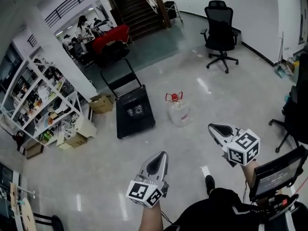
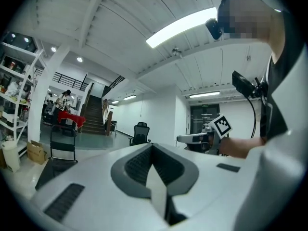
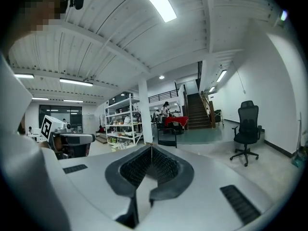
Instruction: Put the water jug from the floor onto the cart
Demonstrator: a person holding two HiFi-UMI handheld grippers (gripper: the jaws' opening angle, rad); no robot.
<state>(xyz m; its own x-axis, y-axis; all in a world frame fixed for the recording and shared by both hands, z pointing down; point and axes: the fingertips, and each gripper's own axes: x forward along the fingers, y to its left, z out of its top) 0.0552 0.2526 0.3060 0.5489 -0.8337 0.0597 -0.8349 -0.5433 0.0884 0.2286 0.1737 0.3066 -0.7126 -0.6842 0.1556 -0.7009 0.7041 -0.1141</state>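
Observation:
In the head view a clear water jug (image 1: 179, 111) with a red cap and handle stands on the pale floor. Just left of it is a black flat cart (image 1: 135, 111), its upright push handle (image 1: 117, 74) on the far side. My left gripper (image 1: 160, 159) is low in the middle and my right gripper (image 1: 214, 127) is at the lower right. Both are short of the jug, pointing toward it, and both are shut and empty. In both gripper views the jaw tips meet, and neither view shows the jug. The left gripper view shows the right gripper (image 2: 185, 138); the right gripper view shows the cart handle (image 3: 167, 136).
A black office chair (image 1: 220, 32) stands at the far right, another chair (image 1: 292, 113) at the right edge. White shelving (image 1: 39, 100) and cardboard boxes (image 1: 101, 103) line the left. A red-covered table (image 1: 111, 38) and stairs (image 1: 138, 7) lie beyond the cart. My foot (image 1: 210, 183) is below.

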